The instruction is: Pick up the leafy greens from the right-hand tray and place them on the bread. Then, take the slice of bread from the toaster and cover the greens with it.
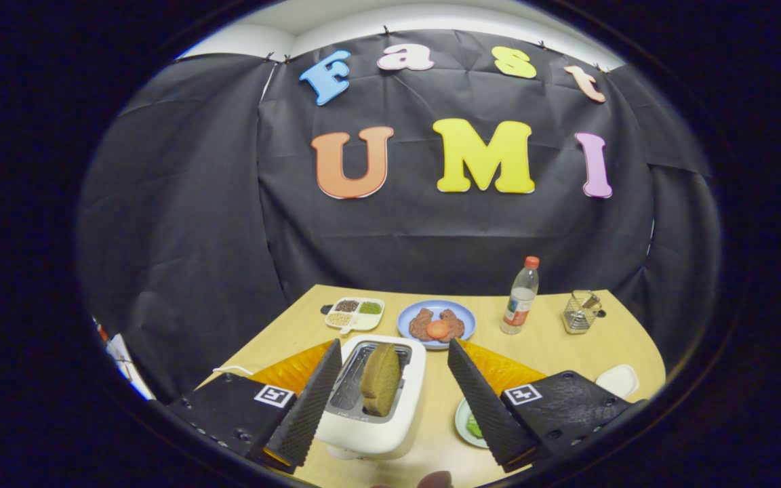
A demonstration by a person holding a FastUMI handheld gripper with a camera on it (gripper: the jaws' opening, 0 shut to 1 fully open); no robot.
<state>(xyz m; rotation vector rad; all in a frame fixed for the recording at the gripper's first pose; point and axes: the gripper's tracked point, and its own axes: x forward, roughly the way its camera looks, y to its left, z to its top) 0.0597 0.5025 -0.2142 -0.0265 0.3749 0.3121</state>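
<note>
White toaster (380, 413), brown bread (381, 388).

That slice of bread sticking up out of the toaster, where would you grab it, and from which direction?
Probably by the top half of the bread slice, which stands on edge, clear of the white toaster slot. Come down from above with one finger on each broad face, since the slot walls hide the lower part. The hand-held gripper hangs open above it, fingers spread either side of the slice.
</note>
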